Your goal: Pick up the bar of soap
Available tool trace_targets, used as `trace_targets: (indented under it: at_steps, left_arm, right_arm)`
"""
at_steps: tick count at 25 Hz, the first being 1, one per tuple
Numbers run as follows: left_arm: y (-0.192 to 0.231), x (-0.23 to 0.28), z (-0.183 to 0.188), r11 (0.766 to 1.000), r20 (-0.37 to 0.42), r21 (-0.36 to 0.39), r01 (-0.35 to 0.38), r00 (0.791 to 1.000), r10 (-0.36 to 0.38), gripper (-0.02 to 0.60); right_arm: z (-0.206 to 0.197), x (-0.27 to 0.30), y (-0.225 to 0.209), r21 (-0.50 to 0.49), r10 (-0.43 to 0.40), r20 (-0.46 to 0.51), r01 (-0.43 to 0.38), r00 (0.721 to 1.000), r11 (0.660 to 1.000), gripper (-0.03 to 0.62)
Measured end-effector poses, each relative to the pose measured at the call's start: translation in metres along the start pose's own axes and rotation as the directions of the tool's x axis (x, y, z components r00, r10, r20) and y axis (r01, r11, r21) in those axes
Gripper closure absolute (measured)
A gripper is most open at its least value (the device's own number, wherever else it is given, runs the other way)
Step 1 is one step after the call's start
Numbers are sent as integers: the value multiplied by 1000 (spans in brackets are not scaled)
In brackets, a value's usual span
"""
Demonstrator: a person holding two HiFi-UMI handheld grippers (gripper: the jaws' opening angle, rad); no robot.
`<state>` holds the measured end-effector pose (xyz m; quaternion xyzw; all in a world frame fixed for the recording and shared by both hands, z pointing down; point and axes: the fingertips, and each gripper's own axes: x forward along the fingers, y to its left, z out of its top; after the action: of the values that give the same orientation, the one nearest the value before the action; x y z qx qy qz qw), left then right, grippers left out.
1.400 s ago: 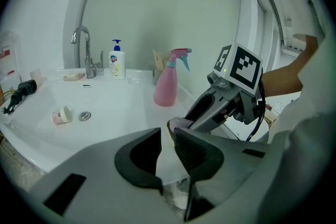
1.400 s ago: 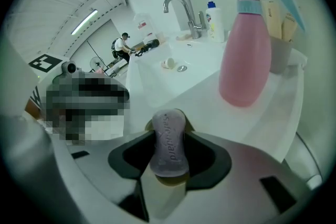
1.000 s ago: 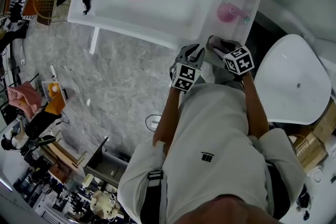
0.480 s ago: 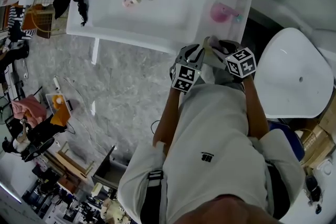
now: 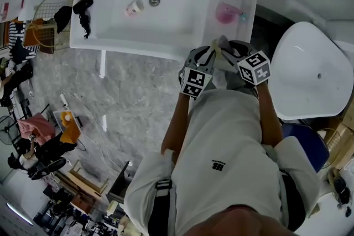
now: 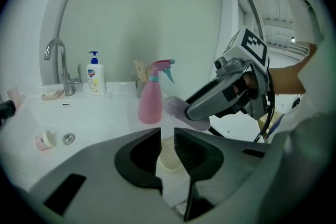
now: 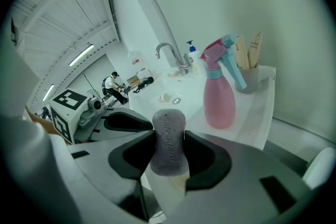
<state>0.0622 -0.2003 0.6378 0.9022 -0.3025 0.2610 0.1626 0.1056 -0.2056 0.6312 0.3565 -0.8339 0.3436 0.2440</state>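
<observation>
Bar of soap point(image 7: 168, 140) — grey-purple, stamped face up — stands on end at the lower centre of the right gripper view. The right gripper point(image 7: 169, 157) pinches it by both long sides. Just behind, right of centre, a pink spray bottle point(image 7: 219, 98) stands on the white counter point(image 7: 258, 115). The left gripper point(image 6: 167, 136) holds nothing — its jaws sit a narrow gap apart.

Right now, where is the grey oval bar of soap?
In the right gripper view, the grey oval bar of soap is clamped in the right tongs, in front of the pink spray bottle on the white counter.
</observation>
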Motion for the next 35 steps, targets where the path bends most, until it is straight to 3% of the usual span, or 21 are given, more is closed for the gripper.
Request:
trace_targets:
  at_steps: [19,35]
  left_arm:
    - [-4,-19,54,996,114,79,31,993,-40,489]
    - [-6,-54,114,981,255,184,59,961,-105,489]
  right_arm:
    - [43,-39,17,3,-23,185,23,983,1000,404]
    - [88,-87,46,-8,-91,381,101,920,995,405]
